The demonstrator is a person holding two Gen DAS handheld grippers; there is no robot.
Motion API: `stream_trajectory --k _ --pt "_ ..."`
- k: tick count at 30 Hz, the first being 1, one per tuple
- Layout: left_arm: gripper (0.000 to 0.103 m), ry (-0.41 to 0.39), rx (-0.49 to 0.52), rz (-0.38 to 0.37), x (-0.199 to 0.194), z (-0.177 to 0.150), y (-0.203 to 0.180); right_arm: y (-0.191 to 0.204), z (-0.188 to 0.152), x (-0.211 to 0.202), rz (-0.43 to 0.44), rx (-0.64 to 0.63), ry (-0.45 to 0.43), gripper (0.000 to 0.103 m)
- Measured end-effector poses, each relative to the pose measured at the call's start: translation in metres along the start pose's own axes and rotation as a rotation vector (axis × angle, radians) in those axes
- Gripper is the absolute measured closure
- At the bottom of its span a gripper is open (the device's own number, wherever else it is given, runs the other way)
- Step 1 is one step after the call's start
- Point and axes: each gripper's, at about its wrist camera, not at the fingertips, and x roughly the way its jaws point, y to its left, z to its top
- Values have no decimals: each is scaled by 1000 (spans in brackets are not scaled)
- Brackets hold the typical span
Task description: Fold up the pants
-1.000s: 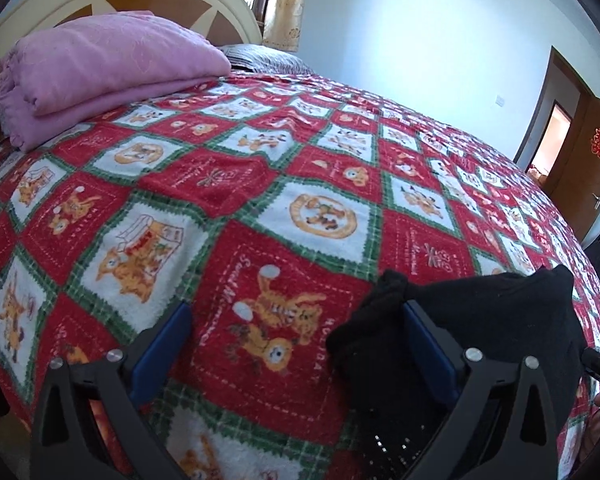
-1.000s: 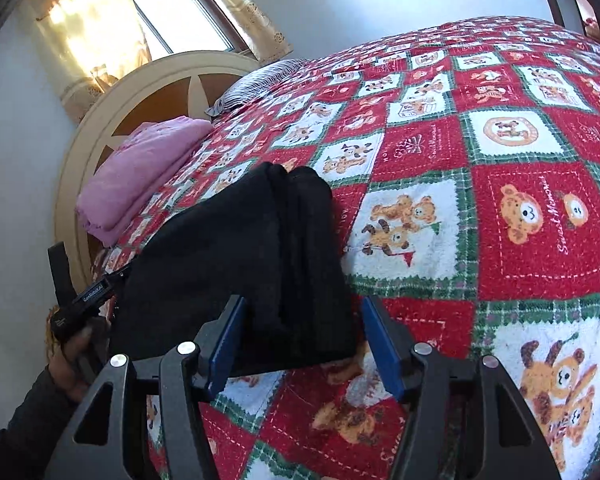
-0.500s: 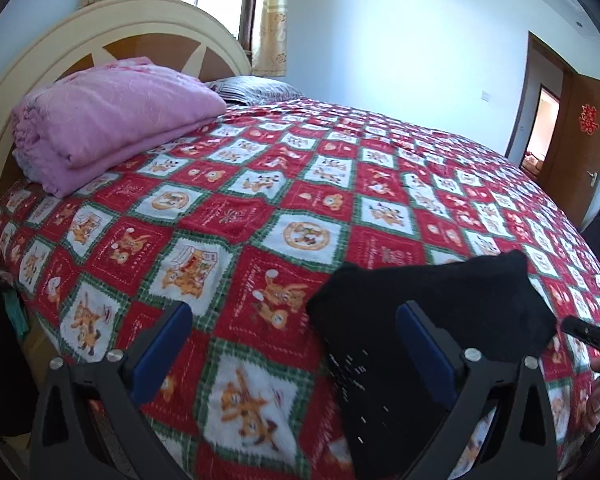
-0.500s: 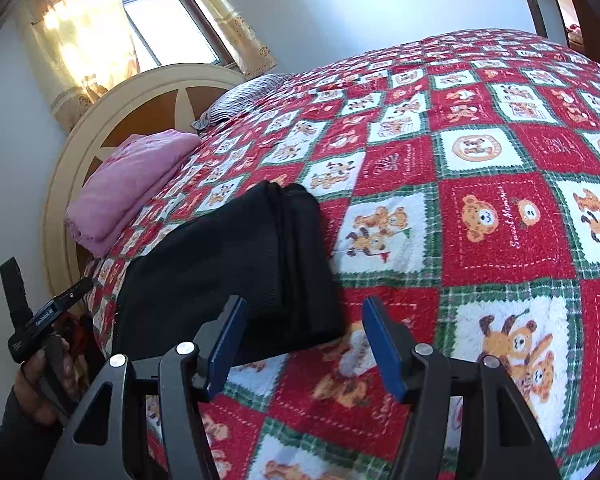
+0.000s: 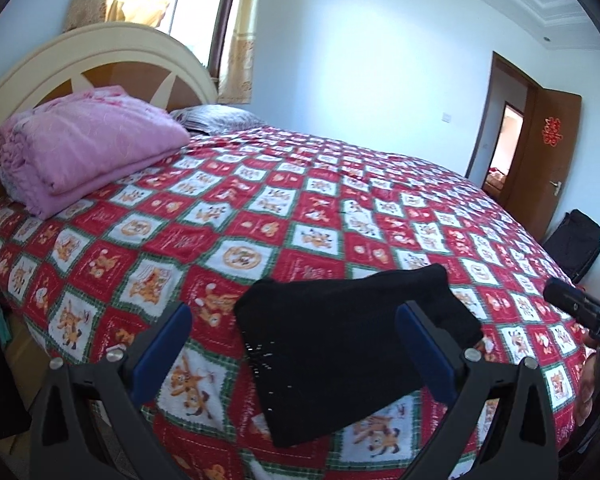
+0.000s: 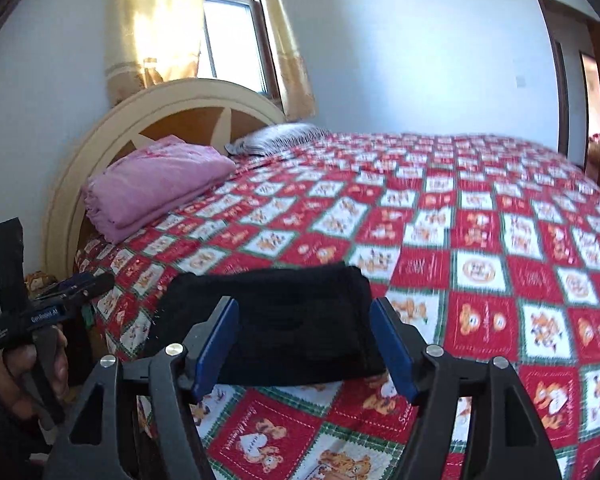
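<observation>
Black pants (image 5: 340, 344) lie folded into a thick rectangle near the front edge of the bed, seen in the right wrist view as the pants (image 6: 284, 320). My left gripper (image 5: 294, 318) hovers above and short of them, open, nothing between its blue pads. My right gripper (image 6: 304, 314) also hangs back from the bundle with its jaws opening wider and nothing gripped. A hand (image 6: 32, 376) holding the left gripper shows at the left edge of the right wrist view. The right gripper's tip (image 5: 576, 308) pokes in at the right of the left wrist view.
A red, white and green patterned quilt (image 5: 300, 208) covers the bed. A folded pink blanket (image 5: 84, 144) and a grey pillow (image 5: 216, 118) lie by the cream headboard (image 5: 100, 52). A brown door (image 5: 548, 152) and a black bag (image 5: 576, 244) are at the right.
Both grippers have pulled back and risen from the pants, which stay folded on the quilt. The right gripper rolled toward level and its jaws spread wider.
</observation>
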Motion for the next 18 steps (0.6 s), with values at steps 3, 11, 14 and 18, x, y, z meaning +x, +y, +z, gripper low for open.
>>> stream_trajectory --k 3,11,14,18 --pt "0 -7 13 2 -2 -1 -4 1 2 -3 -2 -1 -4 33" --pt "0 -28 30 14 -8 0 -7 -3 4 -9 -30 22 -25 33" --pt "0 -32 29 16 -9 1 -6 -1 5 -11 -33 10 -30 33" --pt "0 -29 30 18 -9 1 -6 2 4 -9 -36 3 -23 33"
